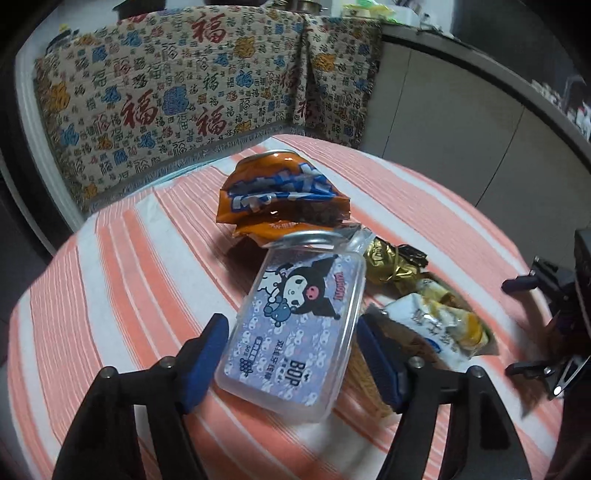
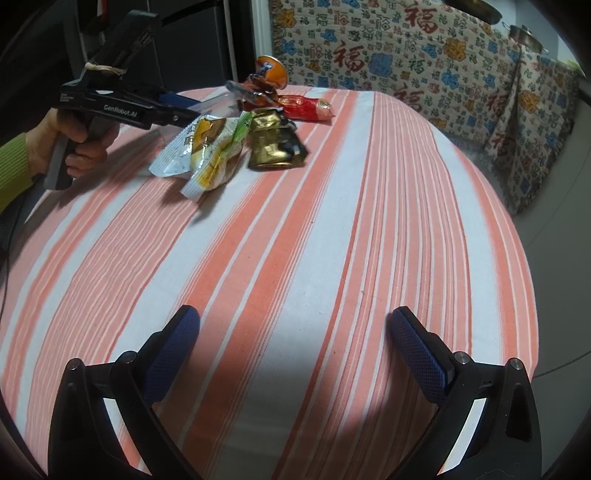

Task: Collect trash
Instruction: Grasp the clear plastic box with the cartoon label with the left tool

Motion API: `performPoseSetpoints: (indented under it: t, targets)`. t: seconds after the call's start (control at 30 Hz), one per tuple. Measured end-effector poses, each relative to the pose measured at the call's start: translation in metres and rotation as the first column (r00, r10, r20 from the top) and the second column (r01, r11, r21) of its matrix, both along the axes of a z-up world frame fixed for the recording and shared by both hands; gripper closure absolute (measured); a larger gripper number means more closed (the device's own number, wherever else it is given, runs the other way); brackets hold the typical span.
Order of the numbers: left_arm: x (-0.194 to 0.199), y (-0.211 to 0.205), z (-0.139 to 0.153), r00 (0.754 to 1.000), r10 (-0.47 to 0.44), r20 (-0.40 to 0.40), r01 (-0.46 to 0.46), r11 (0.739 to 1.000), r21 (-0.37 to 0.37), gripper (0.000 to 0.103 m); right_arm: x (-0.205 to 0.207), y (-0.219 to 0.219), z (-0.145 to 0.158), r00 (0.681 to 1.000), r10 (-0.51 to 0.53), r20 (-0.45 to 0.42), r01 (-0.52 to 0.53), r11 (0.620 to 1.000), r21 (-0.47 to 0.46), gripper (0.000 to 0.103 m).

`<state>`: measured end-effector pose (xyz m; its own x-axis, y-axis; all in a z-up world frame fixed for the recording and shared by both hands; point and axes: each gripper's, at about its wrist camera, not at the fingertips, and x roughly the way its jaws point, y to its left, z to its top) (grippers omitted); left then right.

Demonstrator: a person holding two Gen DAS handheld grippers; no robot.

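Blue fingers (image 1: 210, 354) of the left gripper (image 1: 291, 363) bracket, perhaps pinch, the clear floss box (image 1: 295, 325) (slick plastic); it could squirt out. Right gripper (image 2: 295, 354) gapes empty.

A home room — striped tablecloth (image 2: 295, 221), patterned throw (image 1: 166, 92) draped behind, metal pots (image 2: 524, 33) beyond.

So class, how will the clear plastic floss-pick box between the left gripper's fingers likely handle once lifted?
The clear plastic box looks rigid, so it should keep its shape. Its glossy walls could slip on the left gripper pads. It is see-through and thin-walled, probably light.
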<state>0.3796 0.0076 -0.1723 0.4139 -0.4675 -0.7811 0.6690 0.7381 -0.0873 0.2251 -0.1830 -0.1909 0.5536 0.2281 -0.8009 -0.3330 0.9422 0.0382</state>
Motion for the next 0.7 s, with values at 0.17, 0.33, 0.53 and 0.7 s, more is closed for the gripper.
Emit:
performPoseSetpoints:
  t: [0.17,0.33,0.53,0.7]
  targets:
    - [-0.028,0.024,0.011,0.978,0.207,0.022,-0.207,0.978,0.003,0.034,0.0,0.0,0.0,1.0,0.0,-0.001,0.0,1.0,-0.001,0.0]
    - [-0.088,0.048,0.018,0.902,0.429,0.048,-0.431,0.9,0.059,0.036,0.0,0.0,0.0,1.0,0.001,0.0,-0.001,1.0,-0.006,0.0]
    - [-0.168,0.044,0.011,0.825,0.563,0.052,-0.565,0.824,0.047,0.036,0.0,0.0,0.0,1.0,0.001,-0.001,-0.001,1.0,-0.007,0.0]
    - [-0.192,0.025,-0.01,0.798,0.602,0.01,-0.602,0.797,0.049,0.023,0.0,0.0,0.0,1.0,0.002,-0.001,-0.002,1.0,-0.007,0.0]
